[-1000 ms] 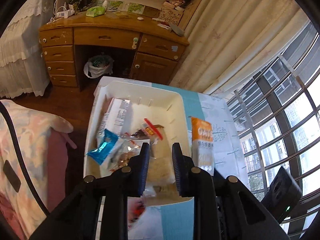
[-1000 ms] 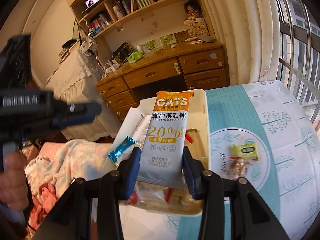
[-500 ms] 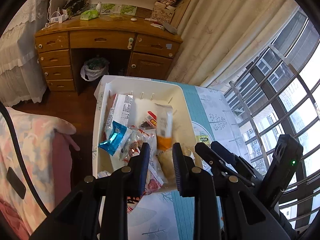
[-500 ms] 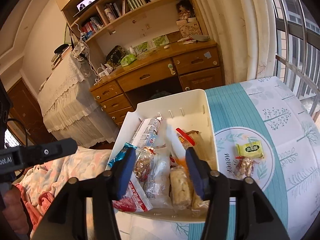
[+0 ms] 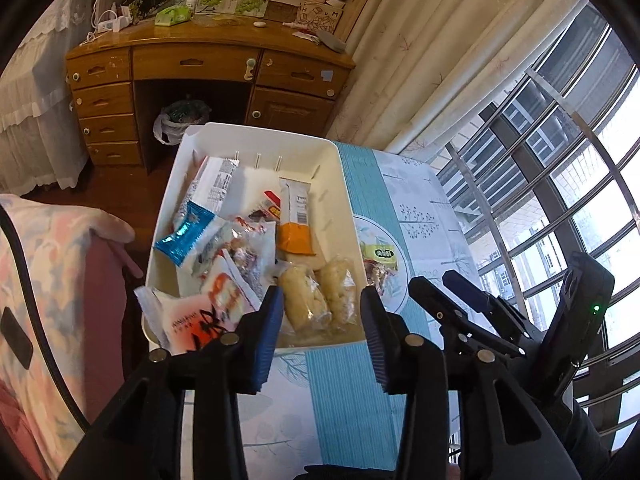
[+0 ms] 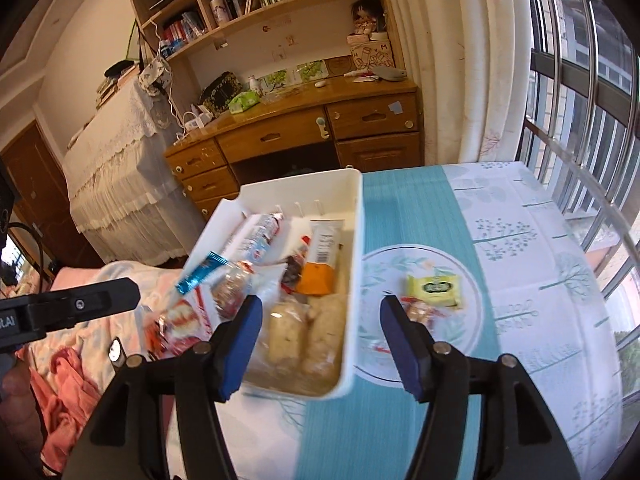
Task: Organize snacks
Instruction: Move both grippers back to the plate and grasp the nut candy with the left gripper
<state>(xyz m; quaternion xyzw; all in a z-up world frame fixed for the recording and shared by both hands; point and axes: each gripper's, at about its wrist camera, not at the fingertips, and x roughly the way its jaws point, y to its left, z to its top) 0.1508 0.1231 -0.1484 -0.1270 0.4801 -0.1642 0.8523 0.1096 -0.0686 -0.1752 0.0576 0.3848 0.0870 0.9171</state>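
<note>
A white bin (image 5: 256, 136) (image 6: 356, 264) on the table holds several snack packs. The orange and white oat bar (image 5: 296, 220) (image 6: 322, 258) lies in it face down. A yellow-green packet (image 5: 378, 255) (image 6: 434, 290) and a red-wrapped candy (image 5: 376, 276) (image 6: 420, 312) lie on the round print of the tablecloth, right of the bin. My left gripper (image 5: 322, 320) is open and empty above the bin's near end. My right gripper (image 6: 320, 334) is open and empty above the bin's near right wall; it also shows in the left wrist view (image 5: 448, 288).
The table has a teal and white cloth (image 6: 520, 240). A wooden desk (image 5: 208, 68) (image 6: 304, 132) stands beyond it, curtains and a barred window (image 5: 560, 168) to the right, a bed with pink bedding (image 5: 48, 280) to the left.
My right gripper let go of the oat bar, which now lies in the bin, then opened wide and drew back to the right. My left gripper has opened.
</note>
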